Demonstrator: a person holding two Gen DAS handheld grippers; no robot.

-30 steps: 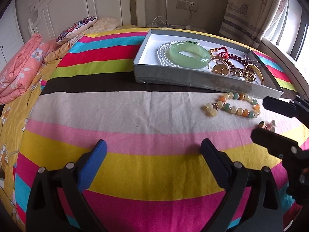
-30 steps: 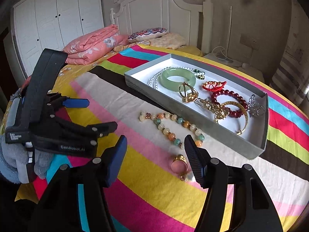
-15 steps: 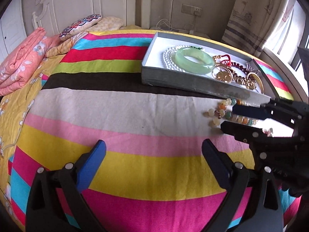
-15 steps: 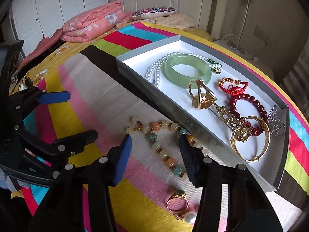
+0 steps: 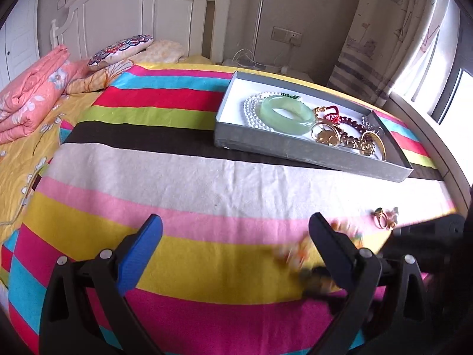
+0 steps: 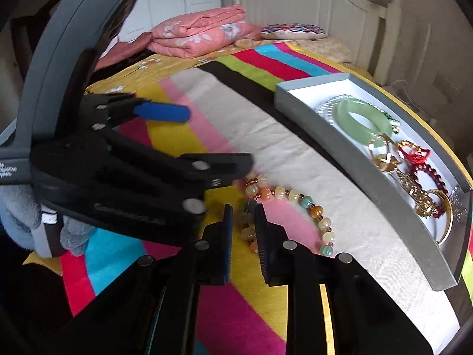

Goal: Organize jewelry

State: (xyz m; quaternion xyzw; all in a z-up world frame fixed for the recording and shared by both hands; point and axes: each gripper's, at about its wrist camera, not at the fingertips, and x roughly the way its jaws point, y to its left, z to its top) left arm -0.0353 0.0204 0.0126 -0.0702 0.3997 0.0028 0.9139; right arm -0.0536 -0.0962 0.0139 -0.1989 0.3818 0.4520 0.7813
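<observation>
A bracelet of yellow, orange and green beads [image 6: 291,198] lies on the striped blanket; in the left wrist view it is a blur [image 5: 298,251] by my right finger. My right gripper [image 6: 244,216] is shut on one end of the bead bracelet. My left gripper [image 5: 233,230] is open and empty above the blanket, and shows in the right wrist view [image 6: 204,136]. A grey tray [image 5: 295,148] [image 6: 354,165] holds a green jade bangle [image 5: 285,114], pearls, a red bead bracelet and gold pieces. A gold ring [image 5: 384,219] lies on the blanket.
Folded pink quilts [image 5: 32,88] and a patterned pillow [image 5: 121,48] lie at the bed's head by the white headboard. A window and curtain stand at the right. The bed's right edge runs just past the tray.
My right gripper came down on the bead bracelet and closed on it, pulling it toward me. The left gripper stayed open and its view tilted up.
</observation>
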